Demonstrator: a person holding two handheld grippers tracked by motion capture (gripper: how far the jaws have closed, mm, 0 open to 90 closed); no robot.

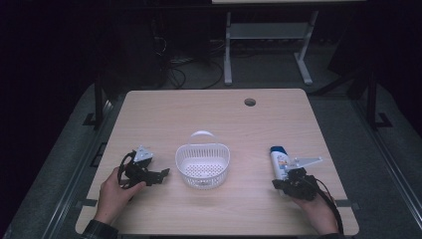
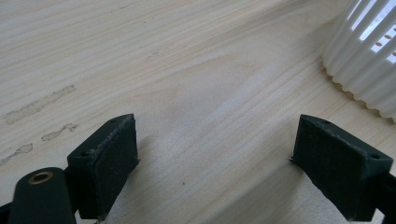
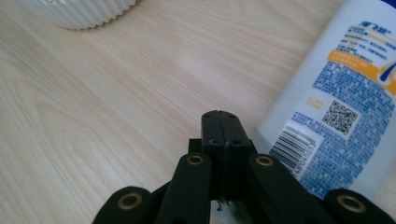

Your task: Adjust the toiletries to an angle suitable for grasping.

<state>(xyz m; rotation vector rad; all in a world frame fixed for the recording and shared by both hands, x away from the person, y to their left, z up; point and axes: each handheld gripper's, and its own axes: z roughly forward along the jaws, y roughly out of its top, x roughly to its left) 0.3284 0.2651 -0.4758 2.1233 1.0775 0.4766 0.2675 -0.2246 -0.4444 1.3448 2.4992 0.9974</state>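
Note:
A white slotted basket [image 1: 202,166] with a handle stands in the middle of the wooden table [image 1: 214,109]. A white bottle [image 1: 279,162] with a blue cap and a blue and orange label lies flat to its right. My right gripper [image 1: 276,184] is shut with nothing between its pads, low over the table just left of the bottle's [image 3: 341,98] base. My left gripper [image 1: 164,173] rests on the table left of the basket [image 2: 369,60], open, with bare wood between its pads.
A round cable hole [image 1: 250,102] sits near the table's far edge. Beyond the table stand a grey desk frame [image 1: 268,40] and loose cables [image 1: 179,69] on the dark floor.

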